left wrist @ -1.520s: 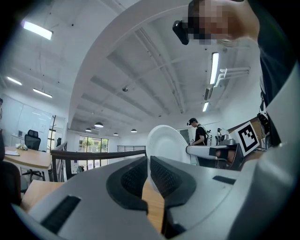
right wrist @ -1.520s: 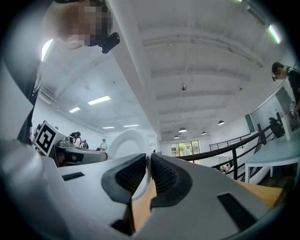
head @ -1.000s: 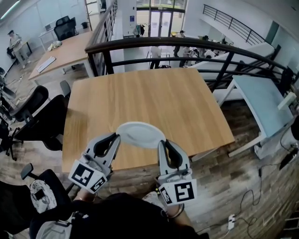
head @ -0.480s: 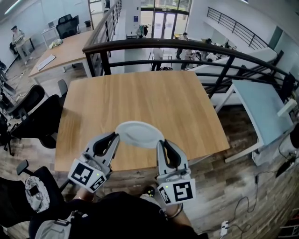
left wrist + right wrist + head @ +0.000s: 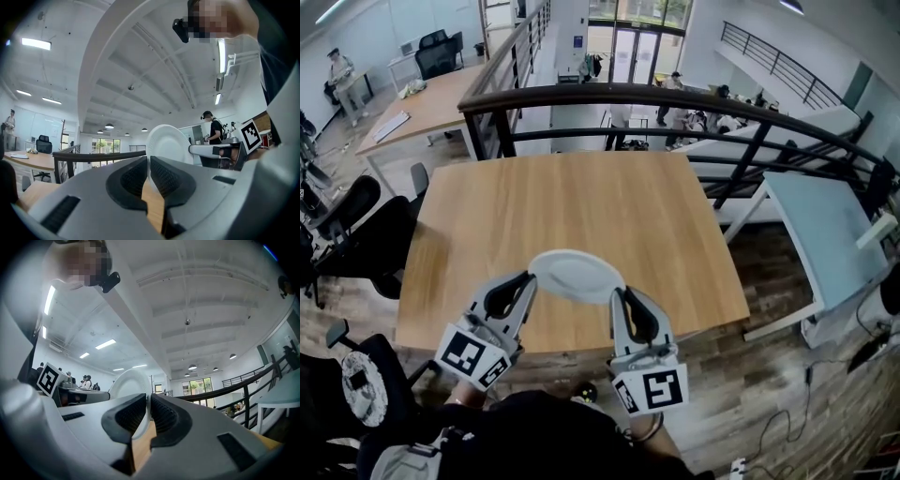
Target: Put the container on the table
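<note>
A shallow white container, round like a plate, hangs level above the near part of the wooden table. My left gripper is shut on its left rim and my right gripper is shut on its right rim. In the left gripper view the white container rises edge-on from between the dark pads. The right gripper view shows the container pinched the same way between that gripper's pads.
A dark metal railing runs behind the table's far edge. Black office chairs stand at the left. A pale blue table is at the right, with cables on the wood floor. Another desk lies far left.
Both grippers have carried the container forward over the table's near edge. The table now sits lower and closer in the head view. The grip on both rims is unchanged.
</note>
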Demonstrator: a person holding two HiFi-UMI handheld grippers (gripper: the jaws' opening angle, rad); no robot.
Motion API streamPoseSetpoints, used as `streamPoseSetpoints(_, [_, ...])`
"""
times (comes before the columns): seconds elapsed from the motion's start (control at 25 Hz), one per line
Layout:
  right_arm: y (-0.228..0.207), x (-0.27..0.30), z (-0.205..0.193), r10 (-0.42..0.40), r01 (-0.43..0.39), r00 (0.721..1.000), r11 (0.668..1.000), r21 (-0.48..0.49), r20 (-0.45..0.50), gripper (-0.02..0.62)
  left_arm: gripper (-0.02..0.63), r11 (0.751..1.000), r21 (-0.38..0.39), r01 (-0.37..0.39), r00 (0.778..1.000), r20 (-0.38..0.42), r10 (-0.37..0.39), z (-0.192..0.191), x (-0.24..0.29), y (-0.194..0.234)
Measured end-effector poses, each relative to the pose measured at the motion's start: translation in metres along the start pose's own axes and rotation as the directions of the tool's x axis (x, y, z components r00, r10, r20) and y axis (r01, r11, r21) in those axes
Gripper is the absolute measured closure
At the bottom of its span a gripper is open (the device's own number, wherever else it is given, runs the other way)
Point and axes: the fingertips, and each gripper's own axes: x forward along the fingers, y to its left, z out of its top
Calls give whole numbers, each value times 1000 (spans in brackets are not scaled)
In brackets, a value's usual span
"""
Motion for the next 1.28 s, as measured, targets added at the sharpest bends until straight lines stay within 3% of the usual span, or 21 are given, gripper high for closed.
streamPoseSetpoints(0.4, [-22, 4, -14, 48, -48, 999, 999, 19, -22, 555, 584, 999, 0, -43, 999, -25, 42, -13, 14, -9])
streamPoseSetpoints(0.72, [-15, 23, -29, 98, -96, 994, 995, 40, -42, 555, 584, 995, -6, -100, 993, -55, 100, -25, 10, 9])
streamPoseSetpoints(1.28, [-48, 67, -38, 80, -77, 995, 996, 42, -54, 555, 584, 997, 1, -80, 995, -57, 80, -29, 57, 39])
